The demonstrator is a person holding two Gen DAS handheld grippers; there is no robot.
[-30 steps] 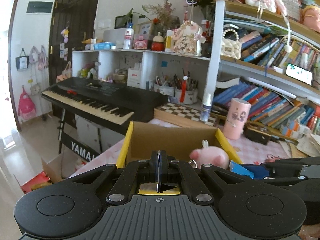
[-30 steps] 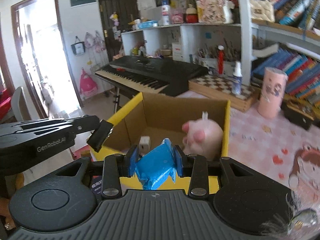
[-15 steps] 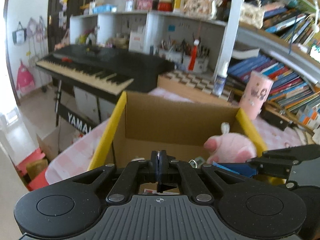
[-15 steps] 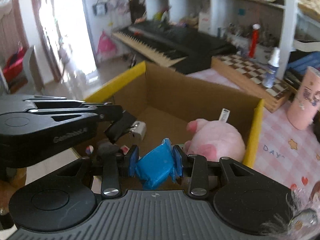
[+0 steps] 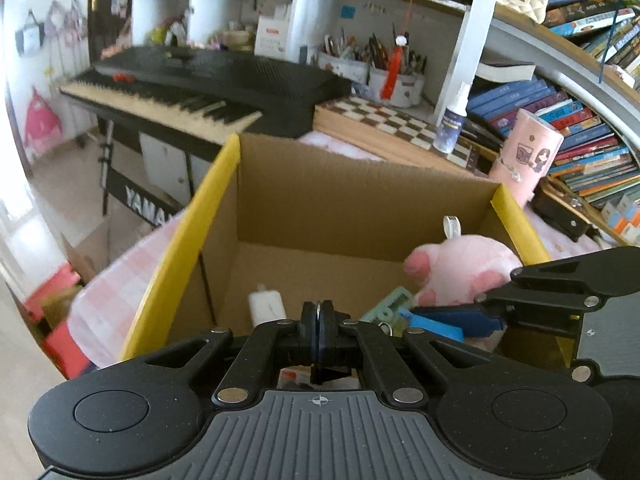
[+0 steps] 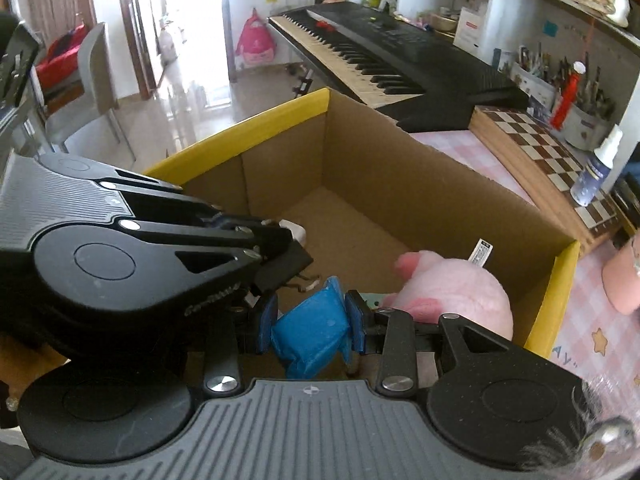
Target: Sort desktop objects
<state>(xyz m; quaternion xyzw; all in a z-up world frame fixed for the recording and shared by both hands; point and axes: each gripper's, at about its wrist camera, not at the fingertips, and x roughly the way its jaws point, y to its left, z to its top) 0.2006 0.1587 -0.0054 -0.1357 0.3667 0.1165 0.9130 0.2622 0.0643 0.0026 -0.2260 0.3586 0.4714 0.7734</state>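
Evidently ready for dropping, a blue packet (image 6: 310, 330) is pinched between the right gripper (image 6: 311, 326) jaws over the cardboard box (image 6: 400, 184), where a pink plush toy (image 6: 452, 292) and a white plug (image 5: 266, 309) lie. The left gripper (image 5: 319, 330) jaws are pressed together, apparently empty, above the same box on the tabletop (image 6: 592, 320).

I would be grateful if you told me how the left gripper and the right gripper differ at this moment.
The left gripper has its jaws shut flat together with nothing visible between them, while the right gripper is clamped on a crumpled blue packet. The left gripper's fingers are pressed into one narrow stem; the right gripper's blue pads stand apart, one on each side of the packet. Both hang over the open cardboard box, close beside each other.
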